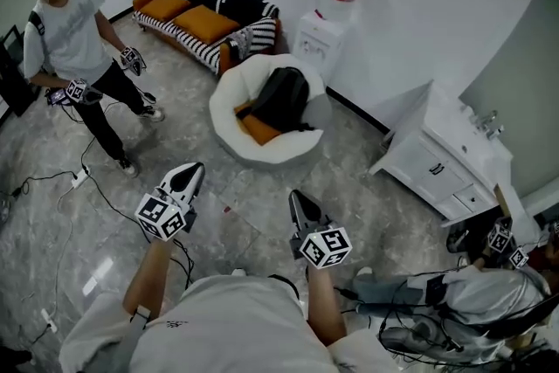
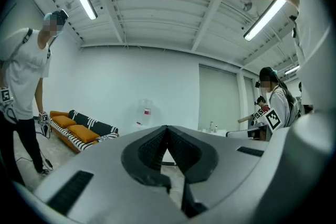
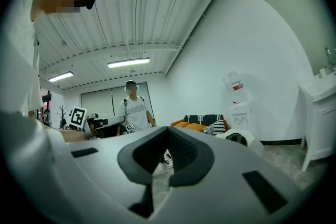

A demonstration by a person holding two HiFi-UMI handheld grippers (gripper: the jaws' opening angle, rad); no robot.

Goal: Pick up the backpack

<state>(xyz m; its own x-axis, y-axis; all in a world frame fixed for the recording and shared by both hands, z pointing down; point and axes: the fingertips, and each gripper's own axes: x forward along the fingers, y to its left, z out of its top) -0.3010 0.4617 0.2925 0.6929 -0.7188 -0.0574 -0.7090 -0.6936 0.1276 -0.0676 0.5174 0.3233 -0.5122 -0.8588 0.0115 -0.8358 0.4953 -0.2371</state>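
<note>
Black backpack (image 1: 281,98) slumps in a round white chair (image 1: 229,116).

Black backpack (image 1: 281,96) in round white chair (image 1: 220,105), striped sofa (image 1: 205,24) behind, water dispenser (image 1: 323,35) beside, left gripper (image 1: 188,176) and right gripper (image 1: 299,203) well short of it, jaws together

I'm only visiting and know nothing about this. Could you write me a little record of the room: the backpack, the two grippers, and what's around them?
Backpack: black backpack, lying in the white round chair beside an orange cushion
Left gripper: left gripper shut, empty, apart from the chair
Right gripper: right gripper shut, empty, apart from the chair
Furniture: striped sofa, water dispenser, white cabinet
Other people: standing person
Progress: backpack not yet touched
</note>
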